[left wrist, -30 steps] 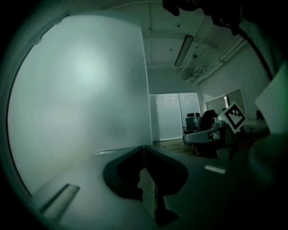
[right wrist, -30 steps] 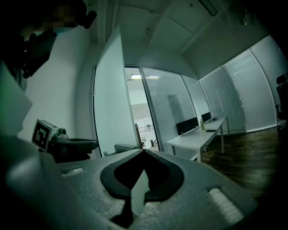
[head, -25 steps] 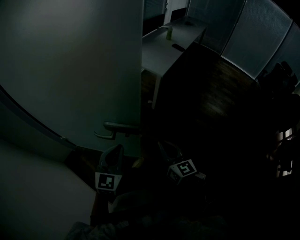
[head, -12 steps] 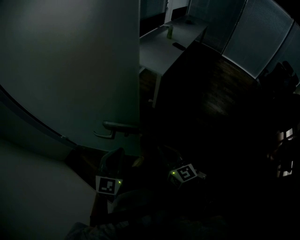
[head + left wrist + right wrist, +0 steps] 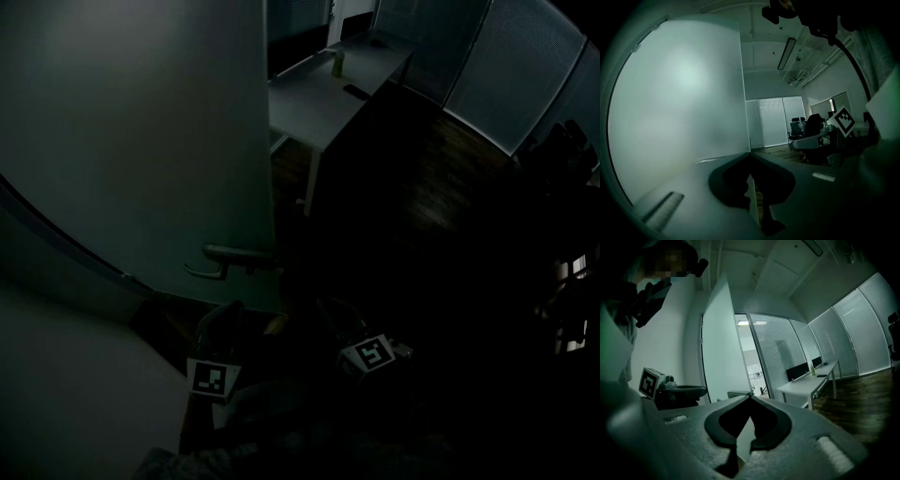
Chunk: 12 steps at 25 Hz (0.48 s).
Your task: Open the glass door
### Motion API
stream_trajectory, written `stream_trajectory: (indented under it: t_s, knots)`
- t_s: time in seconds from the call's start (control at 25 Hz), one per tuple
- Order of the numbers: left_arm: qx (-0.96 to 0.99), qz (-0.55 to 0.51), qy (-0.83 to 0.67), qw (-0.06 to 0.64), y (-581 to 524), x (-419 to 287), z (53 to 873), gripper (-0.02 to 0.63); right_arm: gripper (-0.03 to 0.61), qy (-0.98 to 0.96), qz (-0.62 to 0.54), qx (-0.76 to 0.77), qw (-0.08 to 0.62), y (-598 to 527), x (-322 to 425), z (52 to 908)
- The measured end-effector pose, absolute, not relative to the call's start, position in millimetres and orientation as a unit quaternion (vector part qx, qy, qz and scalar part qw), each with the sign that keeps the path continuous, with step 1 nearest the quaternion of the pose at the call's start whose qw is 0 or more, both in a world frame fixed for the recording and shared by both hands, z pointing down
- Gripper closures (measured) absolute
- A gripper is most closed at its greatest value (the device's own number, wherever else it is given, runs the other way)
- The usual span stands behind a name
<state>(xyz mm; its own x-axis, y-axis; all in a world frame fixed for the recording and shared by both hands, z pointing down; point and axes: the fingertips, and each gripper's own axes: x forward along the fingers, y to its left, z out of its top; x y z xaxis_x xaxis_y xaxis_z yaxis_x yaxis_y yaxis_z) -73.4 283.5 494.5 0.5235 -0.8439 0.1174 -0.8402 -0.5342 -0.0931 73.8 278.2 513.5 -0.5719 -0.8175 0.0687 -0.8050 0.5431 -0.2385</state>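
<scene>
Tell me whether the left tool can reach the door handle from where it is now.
Probably yes. The left tool sits just short of the door handle, nothing visible between them; its jaws are shut, so it could only push.

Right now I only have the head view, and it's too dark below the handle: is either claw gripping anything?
Observer: No. The left claw is shut, nothing between its jaws.
Operator: And the right?
Observer: The right claw is shut and empty too, pointing toward the glass door's edge.
Operator: What's beyond that edge?
Observer: A lit opening shows just past the door.
</scene>
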Motion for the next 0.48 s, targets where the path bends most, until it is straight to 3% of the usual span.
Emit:
stream_trajectory:
  t_s: [0.48]
  knots:
    - [-0.87,-0.076,0.487,0.008,283.6,-71.8,494.3,0.611,0.58,0.882,-0.126,-0.454,0.024,283.1,73.9,515.0]
